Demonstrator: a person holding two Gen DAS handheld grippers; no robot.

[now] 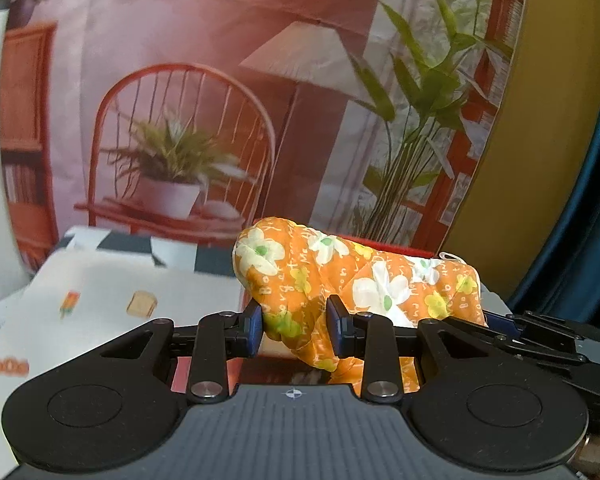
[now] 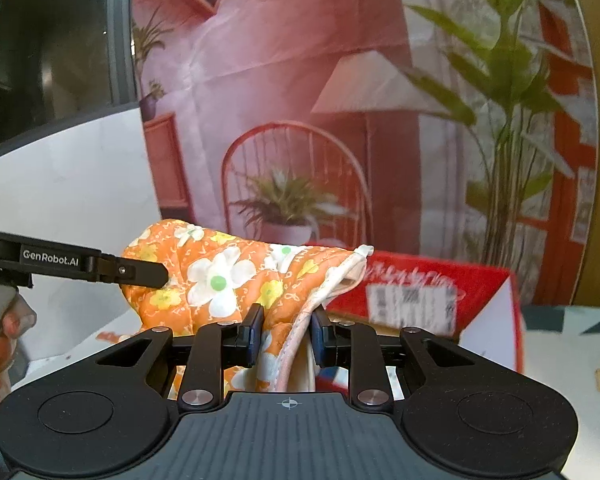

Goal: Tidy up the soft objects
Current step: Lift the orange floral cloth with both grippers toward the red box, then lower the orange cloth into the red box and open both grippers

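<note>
A big printed backdrop (image 1: 220, 60) of a red chair and plants hangs behind a table with a white cloth (image 1: 112, 280). I have 2 tongs, and both are clamped on the orange flower oven mitt (image 1: 340, 276). My left gripper (image 1: 294, 322) pinches its closed end. My right gripper (image 2: 286, 332) pinches its cuff with the white trim. The mitt hangs between them, off the table. I should keep both squeezes firm and move both together. A red box (image 2: 420, 280) sits just behind my right tongs, so I must clear its edge. There is open room to the left.

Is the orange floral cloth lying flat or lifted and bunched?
Lifted and bunched: the orange floral cloth hangs crumpled between both hand-held grippers, above the red box.
</note>
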